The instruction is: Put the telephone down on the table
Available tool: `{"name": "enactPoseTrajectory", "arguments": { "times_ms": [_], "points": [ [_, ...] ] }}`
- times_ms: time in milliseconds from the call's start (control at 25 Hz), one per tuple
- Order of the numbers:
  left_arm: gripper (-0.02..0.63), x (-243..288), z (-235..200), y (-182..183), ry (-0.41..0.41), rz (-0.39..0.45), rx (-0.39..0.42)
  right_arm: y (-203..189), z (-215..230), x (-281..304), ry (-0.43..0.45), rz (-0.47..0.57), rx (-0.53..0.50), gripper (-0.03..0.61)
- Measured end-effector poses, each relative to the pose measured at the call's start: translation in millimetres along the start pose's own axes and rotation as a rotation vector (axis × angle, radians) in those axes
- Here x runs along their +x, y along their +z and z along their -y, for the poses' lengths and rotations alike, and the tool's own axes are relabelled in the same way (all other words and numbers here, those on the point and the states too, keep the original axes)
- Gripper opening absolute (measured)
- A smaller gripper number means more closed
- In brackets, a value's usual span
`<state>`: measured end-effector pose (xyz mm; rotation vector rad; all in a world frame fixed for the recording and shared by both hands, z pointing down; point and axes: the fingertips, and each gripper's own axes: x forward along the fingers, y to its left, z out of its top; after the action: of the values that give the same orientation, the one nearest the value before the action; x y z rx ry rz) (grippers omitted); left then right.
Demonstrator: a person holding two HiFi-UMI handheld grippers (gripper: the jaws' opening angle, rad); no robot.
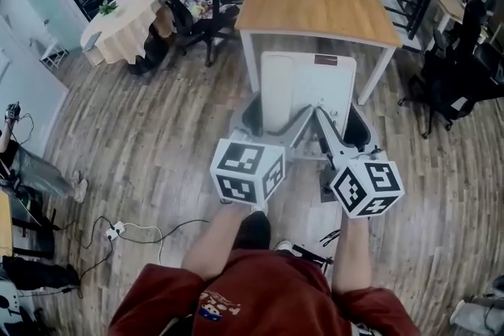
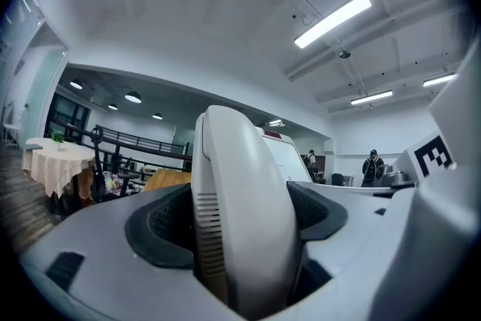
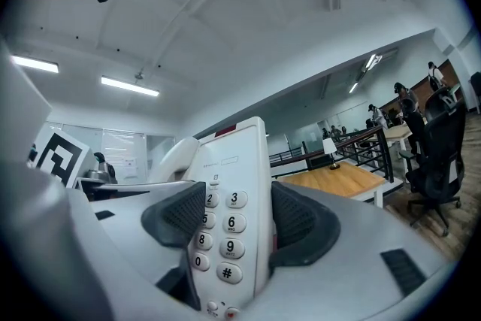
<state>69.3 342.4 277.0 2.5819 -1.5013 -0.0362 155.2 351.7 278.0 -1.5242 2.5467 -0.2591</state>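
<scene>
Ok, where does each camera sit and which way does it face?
Head view: on the person's head, looking steeply down at the telephone held over the floor, wooden table ahead; forearms, left gripper and right gripper show.
Left gripper view: on the left gripper, tilted up toward the ceiling; its jaws clamp the handset.
Right gripper view: on the right gripper, also tilted up; its jaws clamp the keypad side.
Shared: both gripper views show the telephone and part of the other gripper.
</scene>
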Motion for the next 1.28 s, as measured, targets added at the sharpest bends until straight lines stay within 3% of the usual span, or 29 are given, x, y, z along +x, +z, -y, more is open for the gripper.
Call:
{"name": "enactPoseTrajectory", "arguments": {
  "times_ms": [840, 1280],
  "points": [
    [0.393, 95.0, -167.7, 27.4, -0.011, 0.031, -0.071, -8.4, -8.9, 194.1, -0.009, -0.044, -0.061, 0.284],
    [0.393, 125.5, -206.8, 47.6, -0.059, 0.047, -0.055, 1.4, -9.0, 242.9, -0.053, -0.009, -0.072, 0.284]
  ]
}}
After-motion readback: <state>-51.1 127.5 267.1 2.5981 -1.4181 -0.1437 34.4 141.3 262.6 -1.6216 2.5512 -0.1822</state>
